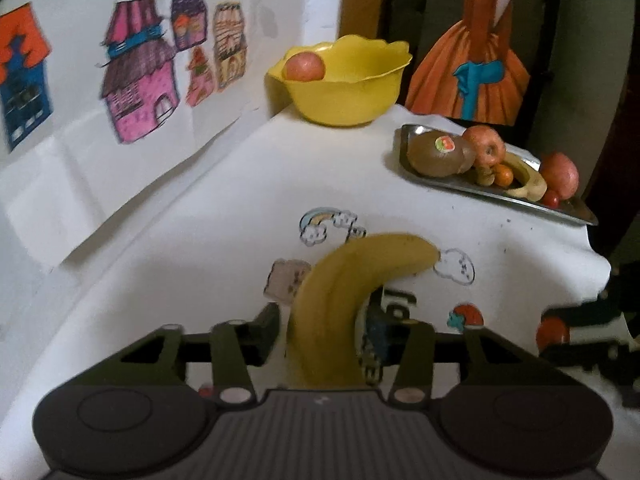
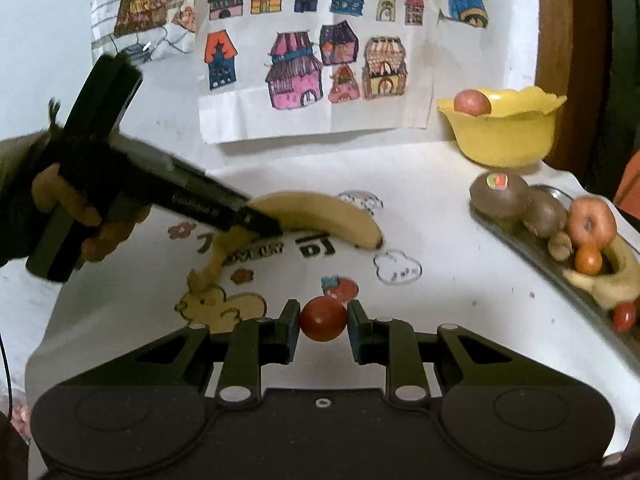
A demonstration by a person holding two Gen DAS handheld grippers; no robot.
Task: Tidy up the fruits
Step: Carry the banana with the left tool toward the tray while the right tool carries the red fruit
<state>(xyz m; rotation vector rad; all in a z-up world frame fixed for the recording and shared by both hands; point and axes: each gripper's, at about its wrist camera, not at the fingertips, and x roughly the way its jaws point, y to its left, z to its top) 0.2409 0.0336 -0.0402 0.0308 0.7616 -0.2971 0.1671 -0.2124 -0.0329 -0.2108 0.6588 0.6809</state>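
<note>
My left gripper (image 1: 322, 334) is shut on a yellow banana (image 1: 352, 280), which it holds just above the white tablecloth. The right wrist view shows that banana (image 2: 320, 214) with its stem pointing down toward the cloth, and the left gripper (image 2: 262, 226) around its middle. My right gripper (image 2: 323, 320) is shut on a small red tomato (image 2: 323, 319), low over the cloth near the front edge. At the back right stands a yellow bowl (image 1: 340, 100) (image 2: 504, 140) with one red apple (image 1: 304, 66) (image 2: 472, 102) in it.
A metal tray (image 1: 480, 194) (image 2: 554, 194) on the right carries kiwis (image 1: 436, 154), apples, a small orange, a banana and a tomato. Drawings of houses hang on the wall (image 2: 304, 68) behind the table. A hand (image 2: 80, 216) grips the left tool.
</note>
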